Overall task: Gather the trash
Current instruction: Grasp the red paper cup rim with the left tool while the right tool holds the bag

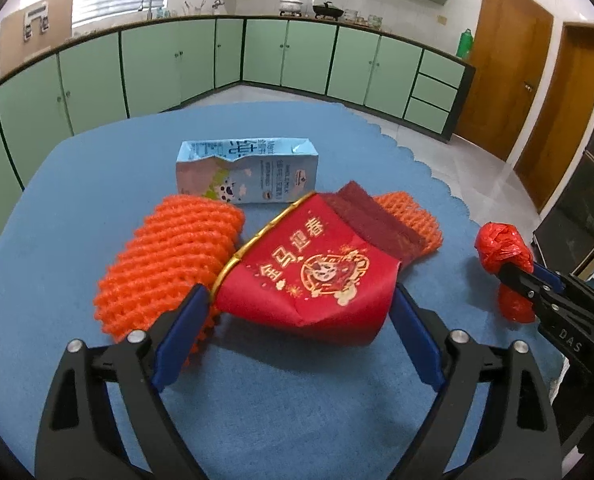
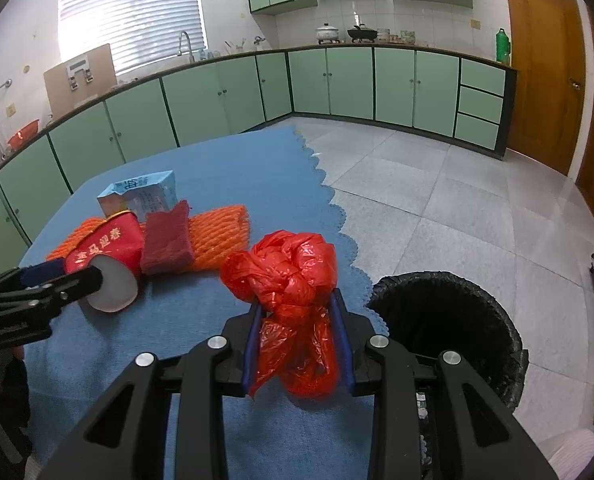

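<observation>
At the lower centre of the left wrist view, the left gripper has its jaws spread wide around a red paper cup lying on its side on the blue bench, the blue pads at the cup's two sides. At the lower centre of the right wrist view, the right gripper pinches a crumpled red plastic bag between narrowed jaws, near the bench's scalloped edge, left of a black-lined bin at lower right.
</observation>
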Demonstrator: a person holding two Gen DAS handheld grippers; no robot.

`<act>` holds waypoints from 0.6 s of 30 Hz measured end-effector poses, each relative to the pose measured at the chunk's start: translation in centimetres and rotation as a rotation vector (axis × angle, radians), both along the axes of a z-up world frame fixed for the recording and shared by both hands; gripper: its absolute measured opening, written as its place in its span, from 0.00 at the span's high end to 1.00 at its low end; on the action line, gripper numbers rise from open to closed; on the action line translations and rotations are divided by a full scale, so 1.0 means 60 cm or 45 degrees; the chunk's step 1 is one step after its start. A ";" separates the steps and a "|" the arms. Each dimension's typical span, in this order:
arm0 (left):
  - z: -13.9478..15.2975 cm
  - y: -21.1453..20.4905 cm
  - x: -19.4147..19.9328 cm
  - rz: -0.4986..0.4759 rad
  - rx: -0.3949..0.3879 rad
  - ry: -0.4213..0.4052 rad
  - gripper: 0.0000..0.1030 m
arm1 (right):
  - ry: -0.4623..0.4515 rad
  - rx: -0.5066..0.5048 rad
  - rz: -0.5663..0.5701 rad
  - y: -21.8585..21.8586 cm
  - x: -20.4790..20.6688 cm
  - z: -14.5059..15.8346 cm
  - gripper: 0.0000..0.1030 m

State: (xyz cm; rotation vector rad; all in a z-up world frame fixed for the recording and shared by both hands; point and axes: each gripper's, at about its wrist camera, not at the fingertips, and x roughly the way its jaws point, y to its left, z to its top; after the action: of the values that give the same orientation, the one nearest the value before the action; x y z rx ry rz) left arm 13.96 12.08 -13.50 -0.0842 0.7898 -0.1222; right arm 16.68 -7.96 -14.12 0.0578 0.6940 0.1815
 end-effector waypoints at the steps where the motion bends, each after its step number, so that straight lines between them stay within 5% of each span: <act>1: -0.001 0.000 -0.001 0.003 -0.006 -0.003 0.18 | -0.001 0.001 0.000 -0.001 0.000 0.001 0.70; 18: 0.043 -0.006 -0.083 0.036 -0.015 -0.112 0.19 | -0.058 0.019 0.042 -0.003 -0.023 0.032 0.70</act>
State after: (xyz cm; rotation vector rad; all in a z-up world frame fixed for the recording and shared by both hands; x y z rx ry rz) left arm 9.01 11.69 -10.89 -0.1006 0.6995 -0.1036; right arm 15.32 -8.12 -12.18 0.0562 0.6483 0.2193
